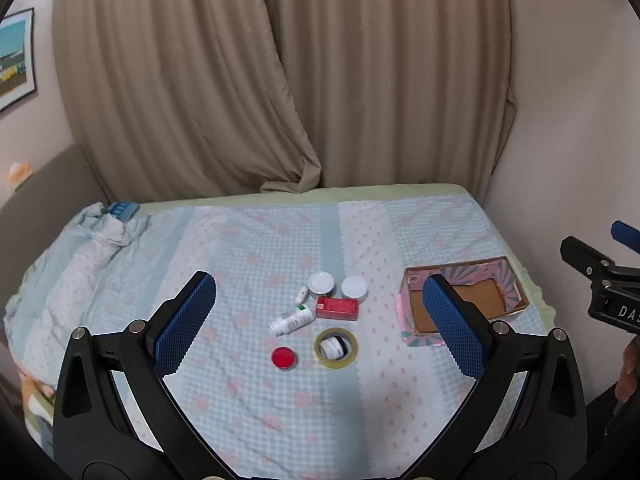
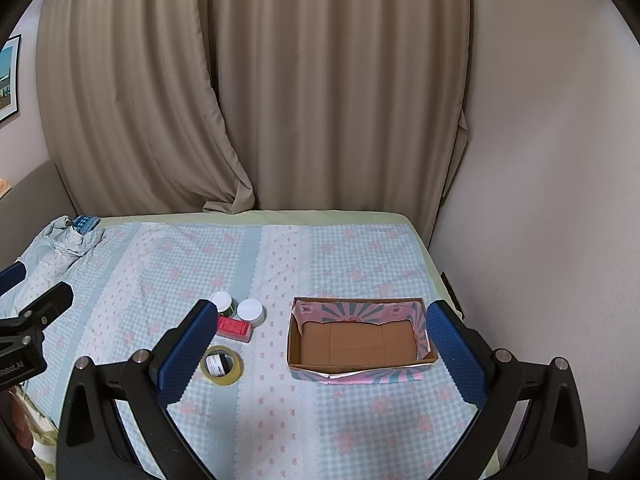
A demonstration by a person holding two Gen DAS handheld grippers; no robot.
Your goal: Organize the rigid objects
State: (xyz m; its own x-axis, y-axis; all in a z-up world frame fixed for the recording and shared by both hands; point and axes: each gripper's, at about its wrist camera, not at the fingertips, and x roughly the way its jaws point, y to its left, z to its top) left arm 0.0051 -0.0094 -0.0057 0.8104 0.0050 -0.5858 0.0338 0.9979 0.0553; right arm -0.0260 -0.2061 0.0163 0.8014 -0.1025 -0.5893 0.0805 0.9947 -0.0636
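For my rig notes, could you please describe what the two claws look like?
Both the left claw and the right claw have glossy black linkage arms with silver pivot bolts and textured blue pads. White lettering marks each body; no cables or sleeves show.

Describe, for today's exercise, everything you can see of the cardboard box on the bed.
The cardboard box is a shallow, open-topped rectangular tray. Its inside floor is plain brown card with fold creases; its walls carry a pink and teal sunburst print, torn or ragged along the rims. It sits flat and upright on the checked bedspread, right of the cluster of small items, touching none of them. Nothing lies inside it. Neither gripper touches it.
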